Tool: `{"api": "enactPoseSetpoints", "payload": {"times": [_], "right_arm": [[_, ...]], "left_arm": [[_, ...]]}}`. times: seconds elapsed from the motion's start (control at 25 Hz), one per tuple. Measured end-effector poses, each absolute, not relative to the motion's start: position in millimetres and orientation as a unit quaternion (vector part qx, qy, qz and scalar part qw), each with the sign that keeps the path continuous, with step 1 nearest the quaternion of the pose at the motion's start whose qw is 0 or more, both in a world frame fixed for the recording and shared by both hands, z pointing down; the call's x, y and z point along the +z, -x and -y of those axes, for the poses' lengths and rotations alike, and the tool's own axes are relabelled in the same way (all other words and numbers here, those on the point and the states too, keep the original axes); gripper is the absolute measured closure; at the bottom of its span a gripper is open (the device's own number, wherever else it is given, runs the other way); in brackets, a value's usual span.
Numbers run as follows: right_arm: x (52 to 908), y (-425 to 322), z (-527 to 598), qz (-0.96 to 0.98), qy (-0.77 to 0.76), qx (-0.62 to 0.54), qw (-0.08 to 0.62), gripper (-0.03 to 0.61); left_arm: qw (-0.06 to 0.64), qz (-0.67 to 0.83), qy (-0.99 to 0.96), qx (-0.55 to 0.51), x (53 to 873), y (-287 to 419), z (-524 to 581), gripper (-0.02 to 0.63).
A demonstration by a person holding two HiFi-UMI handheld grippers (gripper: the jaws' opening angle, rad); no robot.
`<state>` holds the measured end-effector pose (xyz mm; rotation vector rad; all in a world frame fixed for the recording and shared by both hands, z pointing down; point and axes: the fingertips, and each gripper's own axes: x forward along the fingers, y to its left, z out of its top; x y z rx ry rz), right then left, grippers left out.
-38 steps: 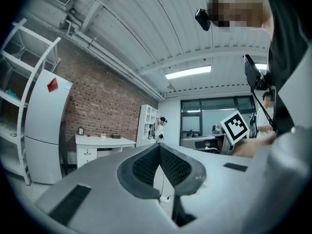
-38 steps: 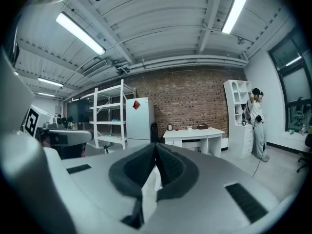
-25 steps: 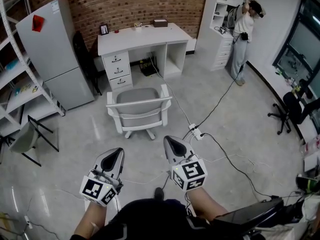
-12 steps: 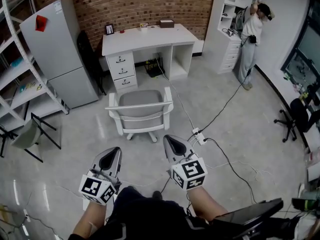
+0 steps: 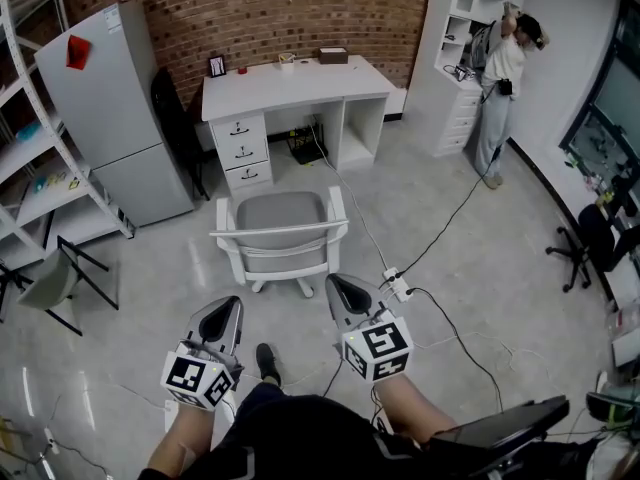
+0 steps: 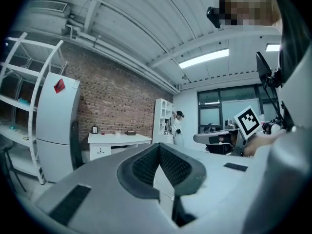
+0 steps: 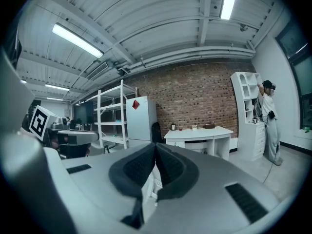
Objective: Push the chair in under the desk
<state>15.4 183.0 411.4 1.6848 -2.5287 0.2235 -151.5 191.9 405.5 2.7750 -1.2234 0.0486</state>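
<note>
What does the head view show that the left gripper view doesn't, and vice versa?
Only the head view shows the whole chair, standing out from the desk, and the power strip on the floor. Only the left gripper view shows the ceiling lights and the left gripper with jaws together, empty. Both show the desk, fridge, brick wall and a person at the white shelves.

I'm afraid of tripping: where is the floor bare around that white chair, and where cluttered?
Bare floor lies left of the chair, towards the fridge, and between chair and desk. Right of it, cables and a power strip cross the floor.
</note>
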Motion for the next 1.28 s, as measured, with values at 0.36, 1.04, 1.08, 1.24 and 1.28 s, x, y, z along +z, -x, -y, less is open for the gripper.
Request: {"api": "enactPoseSetpoints", "payload": {"times": [0.36, 1.04, 1.08, 1.24, 1.28], "right_arm": [[415.7, 0.3, -128.5, 0.826, -0.556, 0.061, 0.064, 0.569], [451.3, 15.8, -25.2, 0.814, -0.562, 0.070, 0.130, 0.543], [454.2, 16.0, -20.3, 0.812, -0.563, 0.072, 0.135, 0.534], [466.7, 21.5, -6.1, 0.808, -0.563, 0.077, 0.156, 0.515], [469.1, 24.1, -2.4, 0.808, -0.561, 0.075, 0.163, 0.511]], "left_arm": [[0.047, 0.394, -0.917, 0.040, 421.7, 162.3, -129.1, 0.606], [0.040, 0.361, -0.926, 0.106, 460.8, 178.0, -17.2, 0.601], [0.046, 0.355, -0.928, 0.107, 463.8, 177.7, -11.5, 0.590], [0.047, 0.339, -0.931, 0.125, 475.6, 180.7, 9.1, 0.502], [0.041, 0.337, -0.931, 0.132, 478.2, 182.5, 13.9, 0.499]]}}
